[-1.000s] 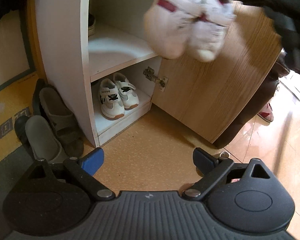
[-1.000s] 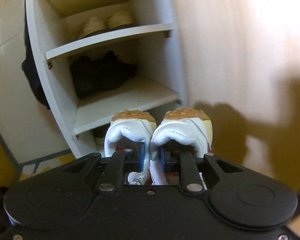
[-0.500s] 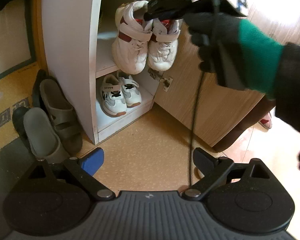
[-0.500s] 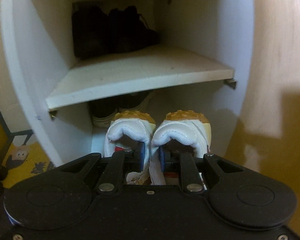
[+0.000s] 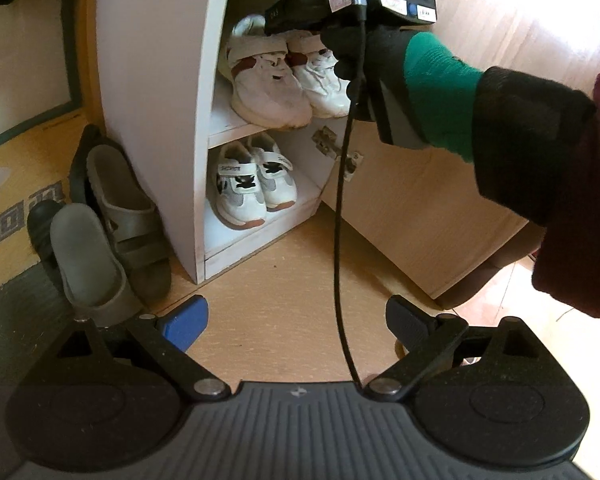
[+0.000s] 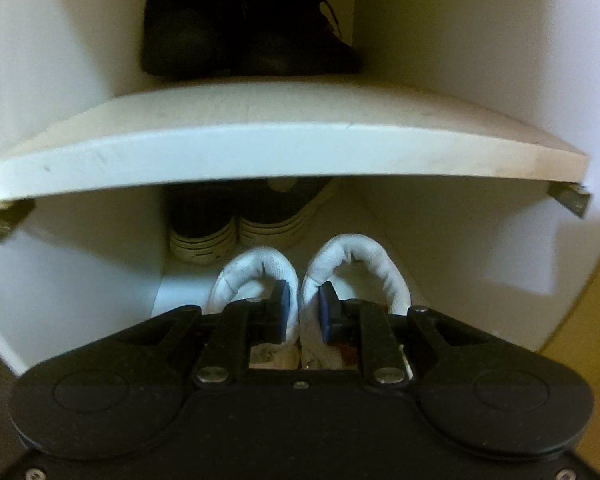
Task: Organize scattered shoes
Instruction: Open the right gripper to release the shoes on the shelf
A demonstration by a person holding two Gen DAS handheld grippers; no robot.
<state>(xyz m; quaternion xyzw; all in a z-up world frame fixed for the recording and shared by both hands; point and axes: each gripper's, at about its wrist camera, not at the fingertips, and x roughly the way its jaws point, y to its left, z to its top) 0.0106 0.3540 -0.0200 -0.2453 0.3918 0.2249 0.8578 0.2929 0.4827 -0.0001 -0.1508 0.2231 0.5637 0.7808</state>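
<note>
My right gripper [image 6: 303, 307] is shut on a pair of white sneakers with dark red trim [image 6: 312, 260], pinching their inner collars together. In the left wrist view the pair [image 5: 284, 80] rests on the second shelf of the white shoe cabinet [image 5: 156, 92], with the right gripper [image 5: 300, 12] above their heels. My left gripper [image 5: 296, 320] is open and empty, low over the tan floor in front of the cabinet.
A white, grey and black pair [image 5: 252, 184] sits on the bottom shelf. Grey sandals [image 5: 112, 232] lie on the floor left of the cabinet. The wooden door [image 5: 440, 200] stands open at right. Black shoes [image 6: 240, 28] and striped-sole shoes [image 6: 236, 232] sit deeper inside.
My right gripper has carried the white pair down and into the cabinet, from mid-air onto the second shelf. The left gripper has stayed low and open.
</note>
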